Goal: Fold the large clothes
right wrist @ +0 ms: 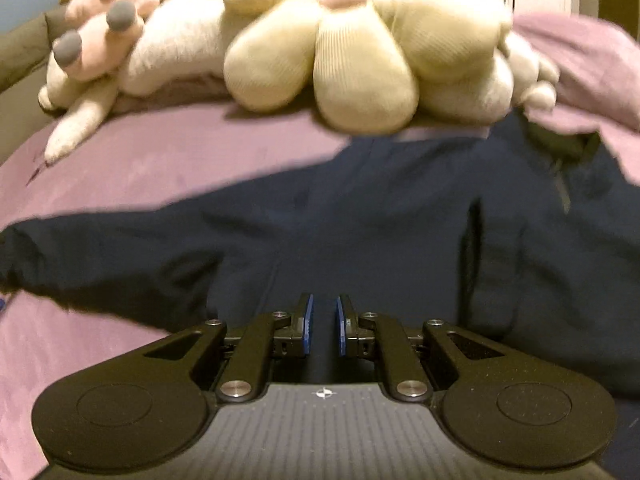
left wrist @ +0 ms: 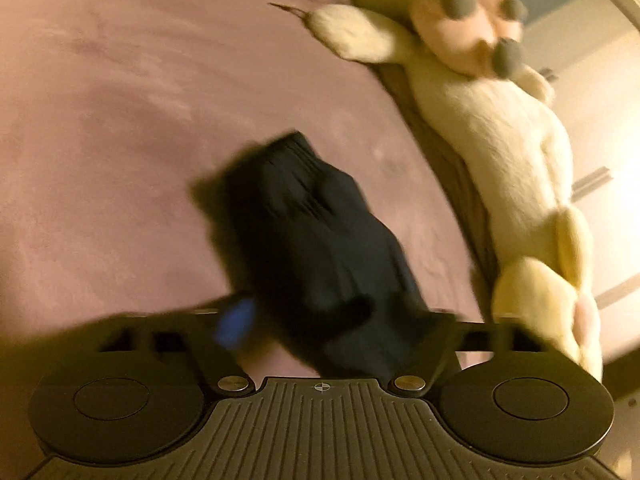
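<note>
Left wrist view
Left gripper (left wrist: 328, 316): jaws part open, blurred; a dark sleeve (left wrist: 320, 232) lies between them, but the blur hides whether the pads press it.
Bed (left wrist: 120, 120): mauve cover, sleeve end resting on it.
Plush toys (left wrist: 480, 120): cream and pink, along the bed's right edge.
Room: pale cupboard doors (left wrist: 600, 128) beyond.

Right wrist view
Right gripper (right wrist: 324, 326): blue pads nearly together, nothing between them.
Jacket (right wrist: 380, 220): navy, spread flat on the mauve cover (right wrist: 120, 160), one sleeve stretched left.
Toys (right wrist: 320, 60): just behind it.
Writing: none legible.
</note>
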Demonstrator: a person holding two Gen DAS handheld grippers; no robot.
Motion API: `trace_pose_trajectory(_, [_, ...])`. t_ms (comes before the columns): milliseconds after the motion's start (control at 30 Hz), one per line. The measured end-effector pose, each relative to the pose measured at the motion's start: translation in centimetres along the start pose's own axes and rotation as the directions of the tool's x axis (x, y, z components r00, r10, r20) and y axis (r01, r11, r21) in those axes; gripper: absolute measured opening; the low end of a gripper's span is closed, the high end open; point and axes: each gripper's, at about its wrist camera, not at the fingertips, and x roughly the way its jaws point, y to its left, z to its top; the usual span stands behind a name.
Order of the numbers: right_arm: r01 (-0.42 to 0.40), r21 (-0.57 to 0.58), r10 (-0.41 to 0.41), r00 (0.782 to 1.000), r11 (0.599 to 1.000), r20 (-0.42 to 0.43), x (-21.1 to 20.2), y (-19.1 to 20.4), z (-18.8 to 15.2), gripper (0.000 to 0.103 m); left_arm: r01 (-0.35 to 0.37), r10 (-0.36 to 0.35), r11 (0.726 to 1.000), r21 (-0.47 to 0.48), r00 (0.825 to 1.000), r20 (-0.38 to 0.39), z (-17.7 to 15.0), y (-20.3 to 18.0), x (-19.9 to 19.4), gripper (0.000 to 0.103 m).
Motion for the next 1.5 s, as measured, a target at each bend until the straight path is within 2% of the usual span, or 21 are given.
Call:
trace_pose_trajectory(67, [0.0, -0.02, 0.0, 1.0, 1.0, 0.029, -0.2, 0.0, -0.8, 0.011, 0.041, -0.042, 0.998, -0.047, 0.999, -0.027, 0.8, 0.9, 0.6, 0.02])
trace_pose_trajectory(100, [-0.001, -0.021, 0.001, 1.0, 1.0, 0.028, -0.4, 0.0, -0.8, 0.011, 0.064, -0.067, 0.996, -0.07, 0.997, -0.04, 1.1, 1.1, 0.8, 0.014])
trace_pose_trajectory(300, [-0.047, 0.067, 0.039, 0.993, 0.997, 0.114, -2.5, -0.6, -0.1, 0.011, 0.223, -0.224, 0.974, 0.024, 0.975, 0.012, 1.8, -1.4, -2.4, 0.01])
trace_pose_trajectory(400, [-0.061, 0.09, 0.057, 0.997, 0.994, 0.05, -1.1, -0.8, -0.9, 0.011, 0.322, -0.327, 0.937, 0.135, 0.945, 0.011, 1.8, -5.5, -4.8, 0.01])
trace_pose_trajectory(433, [-0.06, 0.079, 0.06, 0.998, 0.995, -0.004, -0.1, -0.7, -1.2, 0.012, 0.358, -0.363, 0.918, 0.174, 0.932, 0.002, 1.6, -7.3, -5.8, 0.01])
trace_pose_trajectory(500, [-0.067, 0.02, 0.067, 0.998, 0.998, 0.003, -0.2, -0.6, -1.3, 0.011, 0.436, -0.44, 0.868, 0.239, 0.897, -0.037, 0.5, -10.8, -7.6, 0.01])
trace_pose_trajectory(567, [-0.094, 0.078, 0.095, 0.995, 0.993, -0.008, -1.0, -1.5, -0.7, 0.011, 0.502, -0.501, 0.805, 0.315, 0.861, -0.091, -1.4, -14.7, -9.3, 0.01])
trace_pose_trajectory(667, [-0.123, 0.174, 0.115, 0.992, 0.977, 0.052, -3.8, -3.6, -1.0, 0.011, 0.611, -0.578, 0.681, 0.404, 0.787, -0.215, -6.4, -20.5, -11.0, 0.01])
trace_pose_trajectory(767, [-0.144, 0.275, 0.112, 0.985, 0.951, 0.128, -7.2, -7.2, -2.3, 0.011, 0.691, -0.591, 0.565, 0.451, 0.72, -0.363, -13.7, -25.5, -11.1, 0.01])
trace_pose_trajectory(867, [-0.131, 0.38, 0.075, 0.985, 0.916, 0.158, -10.1, -11.5, -4.1, 0.011, 0.713, -0.536, 0.514, 0.477, 0.701, -0.471, -22.3, -28.4, -9.3, 0.012])
trace_pose_trajectory(933, [-0.104, 0.424, 0.037, 0.986, 0.9, 0.163, -11.5, -14.1, -5.2, 0.012, 0.693, -0.472, 0.493, 0.527, 0.721, -0.507, -28.0, -29.3, -7.6, 0.016])
trace_pose_trajectory(1000, [-0.077, 0.454, 0.008, 0.988, 0.888, 0.152, -12.6, -16.7, -6.4, 0.012, 0.656, -0.382, 0.464, 0.595, 0.754, -0.533, -33.3, -29.3, -5.5, 0.038])
trace_pose_trajectory(1033, [-0.061, 0.466, -0.007, 0.99, 0.883, 0.142, -12.8, -17.6, -6.8, 0.012, 0.642, -0.33, 0.461, 0.613, 0.765, -0.553, -35.7, -29.1, -4.4, 0.074])
trace_pose_trajectory(1067, [-0.046, 0.475, -0.02, 0.991, 0.879, 0.131, -13.1, -18.7, -7.5, 0.012, 0.618, -0.277, 0.475, 0.626, 0.78, -0.561, -37.4, -28.4, -3.2, 0.085])
trace_pose_trajectory(1133, [-0.016, 0.504, -0.043, 0.994, 0.863, 0.105, -13.3, -20.8, -8.5, 0.012, 0.568, -0.222, 0.531, 0.629, 0.81, -0.543, -38.5, -26.9, -2.1, 0.085])
trace_pose_trajectory(1200, [-0.019, 0.537, -0.042, 0.994, 0.843, 0.102, -13.6, -22.5, -9.0, 0.012, 0.573, -0.235, 0.567, 0.592, 0.801, -0.55, -37.5, -25.6, -2.5, 0.088])
trace_pose_trajectory(1233, [-0.028, 0.556, -0.038, 0.994, 0.831, 0.107, -13.7, -23.2, -9.1, 0.012, 0.582, -0.26, 0.564, 0.585, 0.798, -0.543, -37.1, -24.4, -3.8, 0.094])
trace_pose_trajectory(1267, [-0.051, 0.573, -0.022, 0.992, 0.818, 0.121, -13.7, -23.9, -9.1, 0.013, 0.574, -0.277, 0.553, 0.604, 0.81, -0.517, -35.9, -23.8, -4.3, 0.097])
trace_pose_trajectory(1367, [-0.126, 0.597, 0.029, 0.985, 0.792, 0.168, -13.3, -24.5, -8.3, 0.023, 0.477, -0.285, 0.517, 0.71, 0.879, -0.383, -33.1, -21.6, -5.9, 0.097])
trace_pose_trajectory(1433, [-0.19, 0.618, 0.081, 0.977, 0.763, 0.199, -12.6, -24.4, -7.5, 0.032, 0.393, -0.248, 0.523, 0.756, 0.919, -0.307, -31.4, -21.3, -5.1, 0.097])
trace_pose_trajectory(1500, [-0.249, 0.638, 0.135, 0.966, 0.728, 0.221, -11.0, -24.1, -6.5, 0.049, 0.335, -0.194, 0.542, 0.77, 0.942, -0.273, -30.2, -20.0, -4.7, 0.097])
